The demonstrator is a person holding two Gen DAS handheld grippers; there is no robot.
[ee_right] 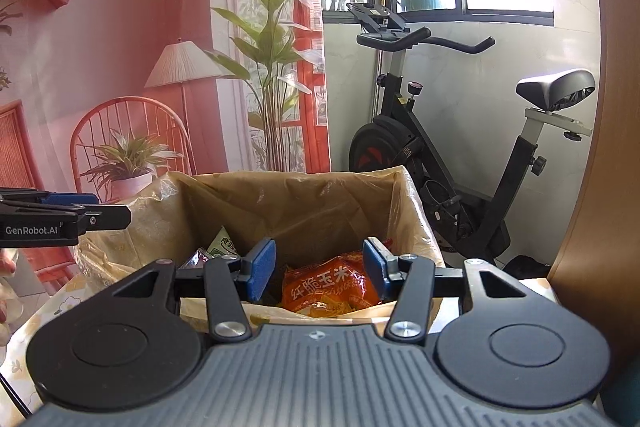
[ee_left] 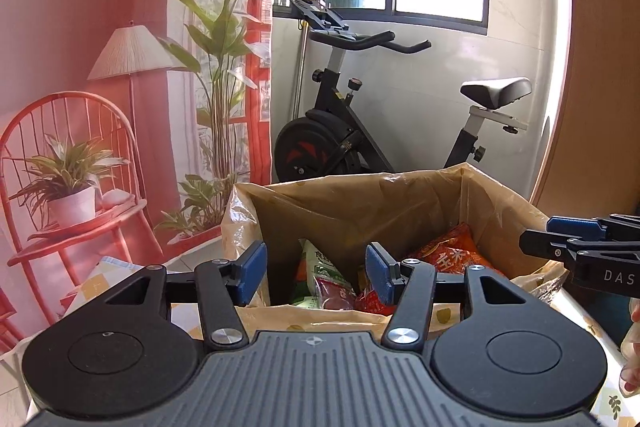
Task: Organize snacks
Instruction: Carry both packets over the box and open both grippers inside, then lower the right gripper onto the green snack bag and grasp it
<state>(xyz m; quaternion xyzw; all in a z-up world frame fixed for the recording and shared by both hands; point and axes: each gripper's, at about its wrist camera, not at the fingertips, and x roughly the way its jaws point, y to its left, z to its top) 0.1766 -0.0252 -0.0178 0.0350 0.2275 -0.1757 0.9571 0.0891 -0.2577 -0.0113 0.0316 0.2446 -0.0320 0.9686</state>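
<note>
Claws, two, left point(ee_left: 316, 271) and right point(ee_right: 320, 269), both spread empty over one snack bag point(ee_right: 300, 203)

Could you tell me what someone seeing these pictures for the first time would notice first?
Probably the open brown bag in the middle, lined with clear plastic and holding snack packets, the bright orange packet most of all. Both the left gripper and the right gripper hover at its near rim with jaws apart and nothing between them. Behind stands a black exercise bike under the window, beside a red-toned wall mural.
</note>
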